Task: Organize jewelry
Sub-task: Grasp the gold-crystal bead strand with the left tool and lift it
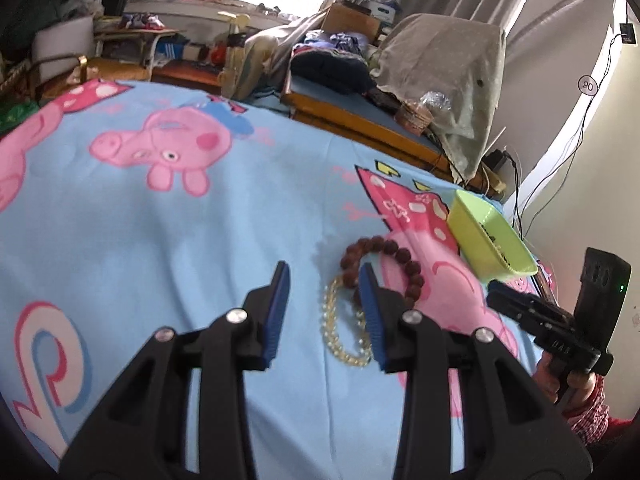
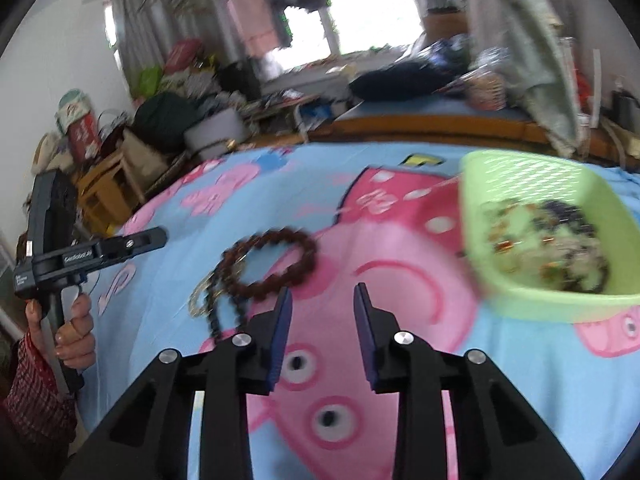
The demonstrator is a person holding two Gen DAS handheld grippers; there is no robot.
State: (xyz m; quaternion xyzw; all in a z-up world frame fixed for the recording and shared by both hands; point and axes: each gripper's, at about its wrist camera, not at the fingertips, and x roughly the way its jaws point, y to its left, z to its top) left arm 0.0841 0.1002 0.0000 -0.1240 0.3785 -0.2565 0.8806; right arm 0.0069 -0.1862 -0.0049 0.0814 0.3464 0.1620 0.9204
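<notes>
Blue bedsheet (image 1: 160,240) with pink cartoon pigs across most of the left wrist view. Bottom centre: left gripper (image 1: 324,270), blue pads partly apart, nothing between them, gripping nothing. Just right of centre on the sheet: brown bead bracelet (image 1: 384,246), overlapping a clear yellowish bead bracelet (image 1: 332,332) below it; both partly hidden behind the right-hand pad. Right of the bracelets, near but apart: green basket (image 1: 476,224), contents barely visible. Lower right edge: right gripper (image 1: 496,292) seen side-on, held by a hand (image 1: 580,384) in a red patterned sleeve.

Blurred right wrist view. Bottom centre: right gripper (image 2: 323,290), pads standing apart over a pink pig print, empty. Just upper left of its left pad: brown bead bracelet (image 2: 280,236), with the pale bracelet (image 2: 200,296) and a dark bead strand (image 2: 216,316) tangled at its lower left. Right side: green basket (image 2: 520,304) holding a jumble of mixed jewelry, pieces too smeared to tell apart. Left edge: left gripper (image 2: 160,236) side-on, held by a hand (image 2: 76,332).
</notes>
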